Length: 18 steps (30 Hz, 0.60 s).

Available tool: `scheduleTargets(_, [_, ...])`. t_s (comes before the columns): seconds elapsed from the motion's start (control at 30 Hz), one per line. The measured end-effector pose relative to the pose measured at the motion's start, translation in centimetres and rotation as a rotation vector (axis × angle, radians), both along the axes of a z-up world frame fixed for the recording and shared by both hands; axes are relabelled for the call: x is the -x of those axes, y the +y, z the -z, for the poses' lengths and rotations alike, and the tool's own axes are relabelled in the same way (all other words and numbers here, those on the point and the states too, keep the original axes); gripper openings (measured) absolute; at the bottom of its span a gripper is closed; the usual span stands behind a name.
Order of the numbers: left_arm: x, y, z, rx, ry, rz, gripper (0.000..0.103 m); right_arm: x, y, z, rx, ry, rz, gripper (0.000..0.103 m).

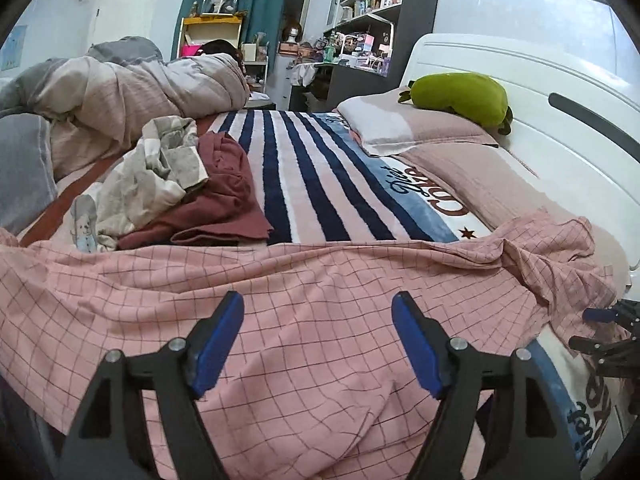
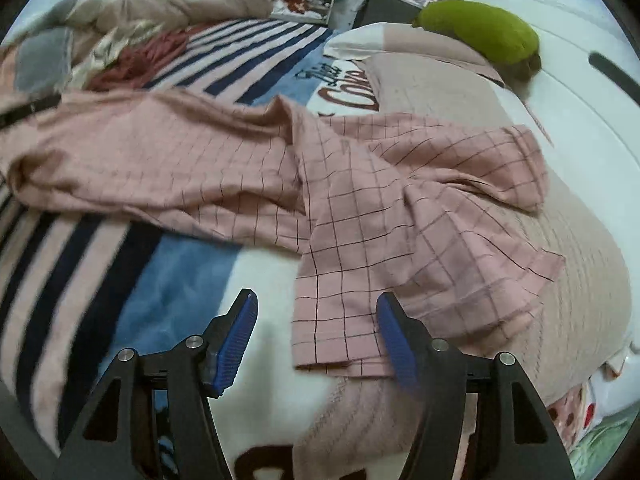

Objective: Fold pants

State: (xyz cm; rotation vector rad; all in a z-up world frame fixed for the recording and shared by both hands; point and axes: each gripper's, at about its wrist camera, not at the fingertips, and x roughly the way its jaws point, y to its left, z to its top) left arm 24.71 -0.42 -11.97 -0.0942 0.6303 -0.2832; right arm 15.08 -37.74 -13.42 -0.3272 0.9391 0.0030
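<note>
Over the near edge of a bed covered by a plush blanket striped navy, white and pink (image 1: 304, 184), the left gripper (image 1: 318, 344) tilts moderately downward, its two black arms ending in ribbed blue pads (image 1: 218, 348) that stand well apart and released, with nothing pinched between them. Directly below and ahead of it lies the pair of pink cotton pants with a thin dark grid pattern (image 1: 280, 304), spread across the near width of the bed in soft, shallow wrinkles, its right end bunched into a ridge near the white headboard (image 1: 520, 92). The right gripper (image 2: 316, 336) points more steeply down, its jaws also parted and empty; in its view one squared-off pant leg hem lies flat between the spread pads, the right pad (image 2: 394, 344) overlapping the cloth's edge, though whether it touches cannot be told. From there the pants run to the far left in a long rumpled band, and a second leg is thrown off to the right over a ribbed beige pillow (image 2: 560, 264). Farther off, a crumpled maroon garment (image 1: 216, 200) and a patchy grey-and-cream cloth (image 1: 156, 168) are heaped on the left, with a smooth green plush toy (image 1: 460, 96) on the far pillow by the headboard.
</note>
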Motion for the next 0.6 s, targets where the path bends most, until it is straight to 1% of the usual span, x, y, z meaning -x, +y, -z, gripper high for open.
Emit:
scheduleTargets(0.07, [-0.2,0.4,0.4,0.03,0.021,0.002,0.073,-0.6,0.2,0.7,0.04,-0.001,0.014,0.058])
scheduleTargets(0.13, [-0.5,0.6,0.8,0.053,0.038,0.0,0.073,-1.0,0.3,1.4,0.054,0.001,0.028,0.058])
scheduleTargets(0.2, [-0.5,0.6,1.1,0.042,0.043,-0.011,0.073,-1.6,0.2,2.5,0.074,0.023,0.041,0.056])
scheduleTargets(0.23, [-0.5,0.6,1.2,0.036,0.046,-0.02,0.073,-1.4,0.2,2.7,0.089,0.02,0.039,0.056])
scheduleTargets(0.3, [-0.7,0.8,1.4,0.049,0.058,-0.026,0.073,-1.5,0.6,3.1,0.134,0.009,0.033,0.054])
scheduleTargets(0.37, [-0.8,1.1,1.5,0.073,0.071,-0.024,0.073,-1.6,0.8,3.3,0.172,0.001,0.048,0.04])
scheduleTargets(0.4, [-0.8,1.2,1.6,0.08,0.075,-0.025,0.073,-1.7,0.9,3.4,0.225,-0.006,0.056,0.019])
scheduleTargets(0.43, [-0.8,1.2,1.6,0.082,0.074,-0.028,0.073,-1.7,1.0,3.6,0.274,-0.014,0.063,0.002])
scheduleTargets(0.47, [-0.8,1.3,1.5,0.079,0.071,-0.032,0.073,-1.7,0.8,3.7,0.333,-0.026,0.073,0.002])
scheduleTargets(0.5, [-0.7,1.3,1.5,0.078,0.068,-0.033,0.073,-1.7,0.5,3.6,0.334,-0.032,0.075,0.001])
scheduleTargets(0.6, [-0.7,1.4,1.4,0.083,0.068,-0.034,0.073,-1.7,-0.8,2.1,0.24,-0.049,0.106,0.0])
